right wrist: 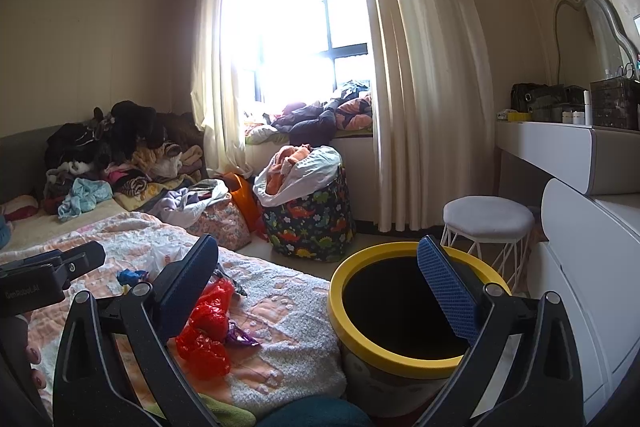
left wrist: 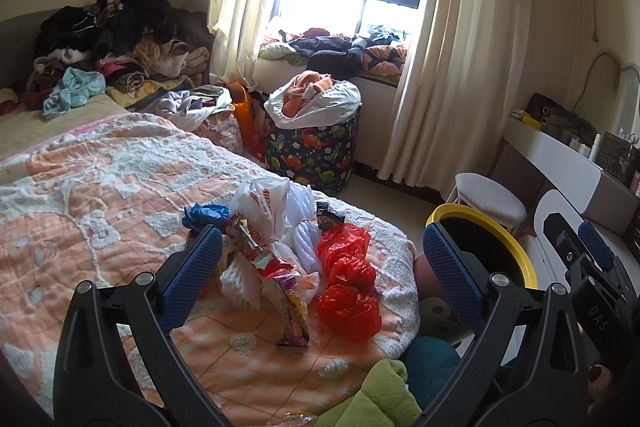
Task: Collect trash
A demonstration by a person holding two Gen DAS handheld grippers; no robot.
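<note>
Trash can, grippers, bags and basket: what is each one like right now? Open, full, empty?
Trash can: open, no lid, dark inside, nothing seen in it.
Left gripper: open, holding nothing.
Right gripper: open, holding nothing.
Red plastic bags: crumpled, lying on the bed.
White plastic bag: knotted, lying on the bed.
Dinosaur basket: overflowing with clothes.
Curtains: drawn open.

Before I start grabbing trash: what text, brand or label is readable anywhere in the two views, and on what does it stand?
"DAS" – on the black body of the right gripper, seen at the right edge of the left wrist view.
"GenRobot.AI" – small and faint, on the black body of the left gripper, seen in the right wrist view.
Red letters on the white plastic bag – crumpled, unreadable.
Print on the snack wrapper – too blurred.
</note>
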